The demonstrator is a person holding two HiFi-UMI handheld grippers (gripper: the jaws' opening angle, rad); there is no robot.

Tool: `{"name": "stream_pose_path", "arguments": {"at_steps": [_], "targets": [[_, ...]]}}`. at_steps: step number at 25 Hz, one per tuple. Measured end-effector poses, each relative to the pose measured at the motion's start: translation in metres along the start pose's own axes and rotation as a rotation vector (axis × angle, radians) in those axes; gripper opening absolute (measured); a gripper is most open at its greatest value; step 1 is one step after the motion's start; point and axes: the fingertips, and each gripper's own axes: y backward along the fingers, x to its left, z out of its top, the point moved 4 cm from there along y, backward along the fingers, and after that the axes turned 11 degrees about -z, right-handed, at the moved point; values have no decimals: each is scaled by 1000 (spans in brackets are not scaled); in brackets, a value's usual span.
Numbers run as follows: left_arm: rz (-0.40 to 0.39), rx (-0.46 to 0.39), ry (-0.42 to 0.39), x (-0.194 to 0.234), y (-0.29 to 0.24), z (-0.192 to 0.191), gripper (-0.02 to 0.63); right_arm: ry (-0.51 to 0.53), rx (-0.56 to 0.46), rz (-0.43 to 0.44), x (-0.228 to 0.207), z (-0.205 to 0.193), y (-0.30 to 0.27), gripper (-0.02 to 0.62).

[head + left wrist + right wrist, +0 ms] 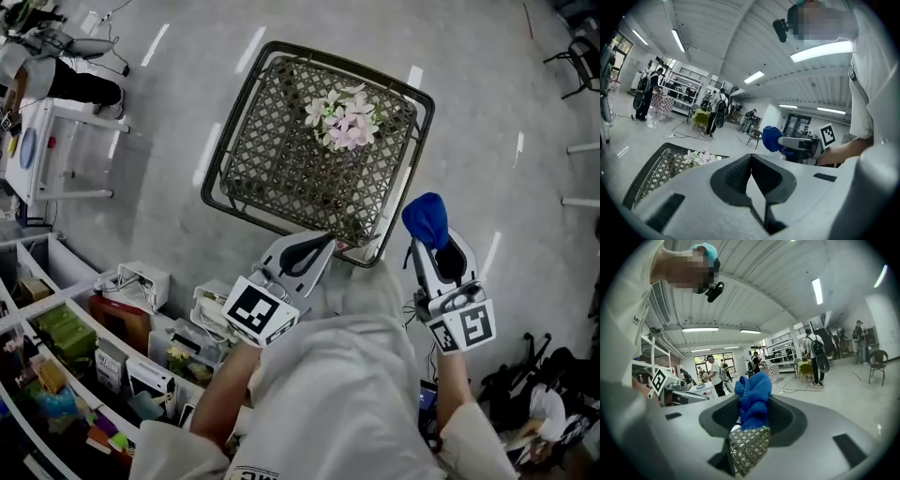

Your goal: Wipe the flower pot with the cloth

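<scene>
We are holding the right gripper [433, 246] with its jaws pinching the blue cloth [426, 218]. The left gripper [312, 247] is carrying nothing, its jaws pressed together. The flower pot [343, 120] is standing toward the far side of the lattice table [272, 178], well apart from both grippers, and only its blooms are showing. We are judging that wiping without a steadying grip could tip the pot, and the bunched cloth could snag petals or slip free.

I work in a big open lab hall: polished grey floor [169, 187], strip lights [820, 51] overhead, cluttered equipment shelves [56, 352], other people [647, 91] standing around rigs.
</scene>
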Motion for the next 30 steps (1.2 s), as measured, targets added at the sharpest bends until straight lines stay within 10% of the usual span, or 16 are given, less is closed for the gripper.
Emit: {"name": "stream_pose_path", "arguments": {"at_steps": [23, 30], "targets": [[173, 140, -56, 165, -80, -89, 26, -27, 55, 88, -69, -96, -119, 173], [236, 148, -101, 216, -94, -118, 217, -15, 71, 120, -73, -136, -147, 173]]}}
